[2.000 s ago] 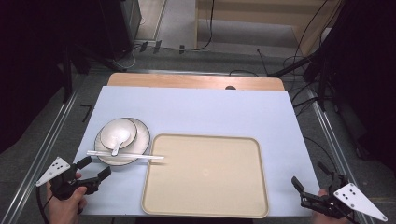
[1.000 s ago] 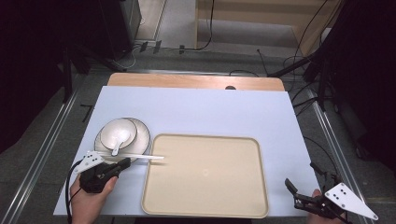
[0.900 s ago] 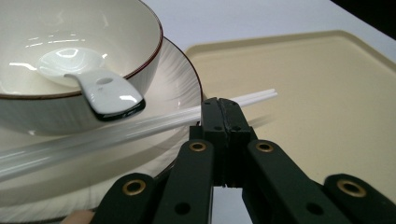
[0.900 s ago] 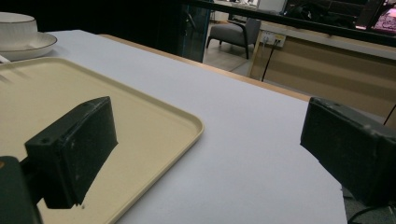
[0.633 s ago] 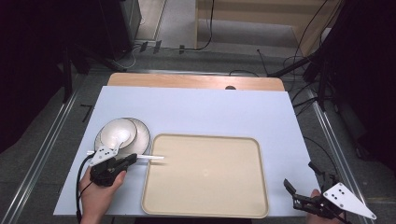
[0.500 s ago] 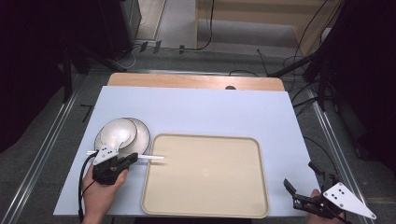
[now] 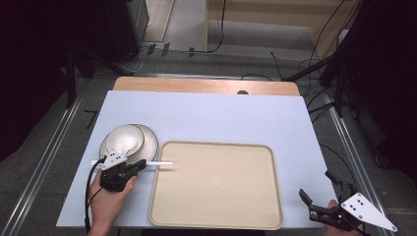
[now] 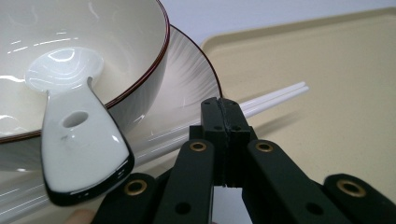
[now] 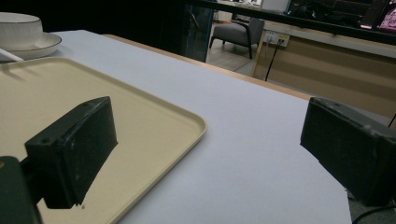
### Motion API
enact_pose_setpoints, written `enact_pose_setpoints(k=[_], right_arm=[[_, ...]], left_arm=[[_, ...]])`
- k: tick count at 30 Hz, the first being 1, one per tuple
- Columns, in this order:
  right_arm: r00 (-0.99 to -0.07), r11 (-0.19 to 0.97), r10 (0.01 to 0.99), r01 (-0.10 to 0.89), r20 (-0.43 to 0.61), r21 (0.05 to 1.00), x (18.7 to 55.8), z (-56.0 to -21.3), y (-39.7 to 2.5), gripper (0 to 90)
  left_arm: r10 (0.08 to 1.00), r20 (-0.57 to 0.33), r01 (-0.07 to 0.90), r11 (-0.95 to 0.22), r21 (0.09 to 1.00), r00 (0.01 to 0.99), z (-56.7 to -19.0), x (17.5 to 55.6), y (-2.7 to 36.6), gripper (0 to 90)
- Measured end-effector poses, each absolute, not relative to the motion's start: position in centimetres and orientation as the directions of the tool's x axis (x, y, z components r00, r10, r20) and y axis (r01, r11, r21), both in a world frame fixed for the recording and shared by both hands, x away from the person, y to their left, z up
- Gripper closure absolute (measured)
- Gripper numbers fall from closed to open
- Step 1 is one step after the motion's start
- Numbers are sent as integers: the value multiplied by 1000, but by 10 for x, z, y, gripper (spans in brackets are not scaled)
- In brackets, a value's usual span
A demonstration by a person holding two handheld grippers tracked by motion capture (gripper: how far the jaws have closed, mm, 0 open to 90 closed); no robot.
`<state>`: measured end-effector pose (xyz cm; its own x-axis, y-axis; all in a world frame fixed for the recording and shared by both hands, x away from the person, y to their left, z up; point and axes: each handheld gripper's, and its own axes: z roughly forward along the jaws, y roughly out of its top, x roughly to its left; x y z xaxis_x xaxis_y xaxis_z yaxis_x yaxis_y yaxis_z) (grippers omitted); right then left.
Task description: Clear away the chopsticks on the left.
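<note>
At the desk point(image 7: 221, 113), the left gripper point(image 7: 139, 165) hovers over white chopsticks point(image 8: 273, 96) that bridge a ribbed plate point(image 8: 187, 79) and a beige tray point(image 7: 216, 184), its jaws pressed together on nothing. A bowl point(image 8: 93, 37) on the plate holds a white spoon point(image 8: 77, 135). The right gripper point(image 7: 307, 200) rests at the desk's near right corner, jaws spread wide. No writing is legible.

Grey armchair point(image 9: 232, 29) beyond the wood-edged table point(image 7: 206, 85)
</note>
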<state>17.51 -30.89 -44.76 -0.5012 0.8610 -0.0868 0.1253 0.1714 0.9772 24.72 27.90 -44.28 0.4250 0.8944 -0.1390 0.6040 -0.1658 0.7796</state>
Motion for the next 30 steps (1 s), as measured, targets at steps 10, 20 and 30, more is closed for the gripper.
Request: enact_pose_setpoints(k=[10,20,30], right_arm=[[-503,172,860,125,-87,977,175,-447,-309,37],[-504,169,860,122,-85,978,175,-447,-310,37],[-508,173,857,123,-88,977,176,-448,-309,37]], left_arm=[[910,-143,610,-137,780,388,-446,252,275,900],[928,-138,606,-110,788,347,-451,259,272,900],[946,-153,595,-50,802,286,-454,264,270,900]])
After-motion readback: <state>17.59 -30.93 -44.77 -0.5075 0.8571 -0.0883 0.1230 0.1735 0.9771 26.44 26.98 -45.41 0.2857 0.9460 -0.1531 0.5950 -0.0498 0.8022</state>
